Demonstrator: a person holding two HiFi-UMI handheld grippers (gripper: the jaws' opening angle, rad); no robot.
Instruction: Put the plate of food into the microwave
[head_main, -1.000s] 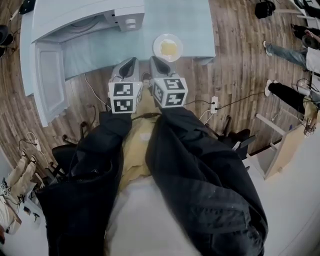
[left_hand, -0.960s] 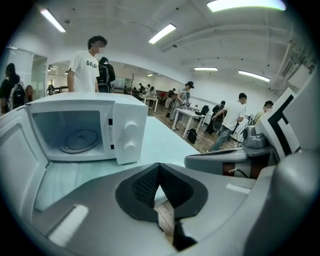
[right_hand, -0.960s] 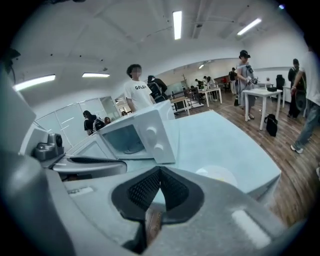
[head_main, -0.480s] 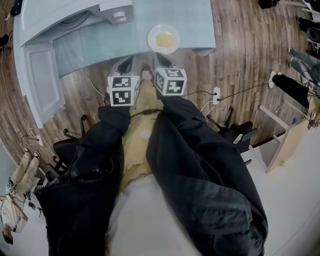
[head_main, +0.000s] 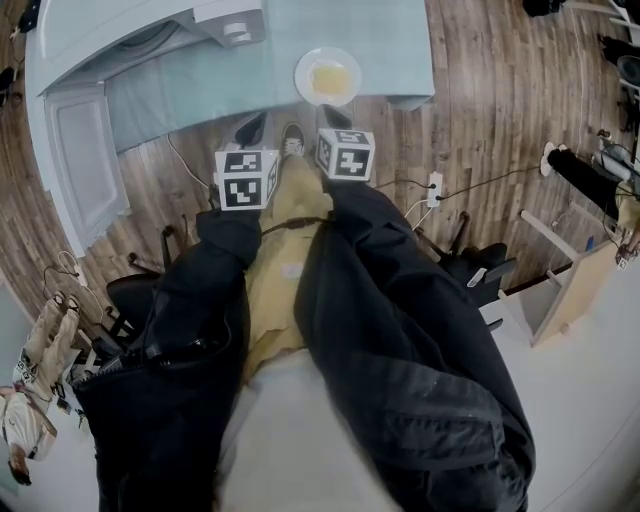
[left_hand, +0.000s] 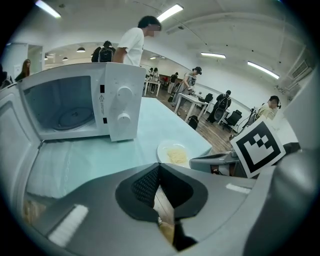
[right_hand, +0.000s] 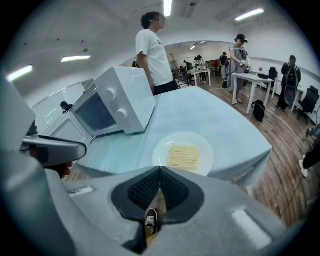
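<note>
A white plate of yellow noodles (head_main: 328, 77) lies near the front edge of the pale blue table (head_main: 390, 40). At the table's left stands the white microwave (left_hand: 75, 107), its door (head_main: 85, 170) swung open toward me. Both grippers hover side by side just short of the table's edge, over the floor. The left gripper (head_main: 250, 128) is shut and empty, left of the plate (left_hand: 174, 152). The right gripper (head_main: 330, 115) is also shut and empty, directly before the plate (right_hand: 183, 155), a short way from its rim.
A person in a white shirt (right_hand: 152, 50) stands behind the table, with others at desks farther back. A power strip with cables (head_main: 432, 205) and black chairs (head_main: 470, 270) are on the wooden floor to my right. My shoe (head_main: 292, 140) shows between the grippers.
The table and plate now sit higher in the head view. The right gripper has edged forward toward the plate. Both grippers have stayed shut.
</note>
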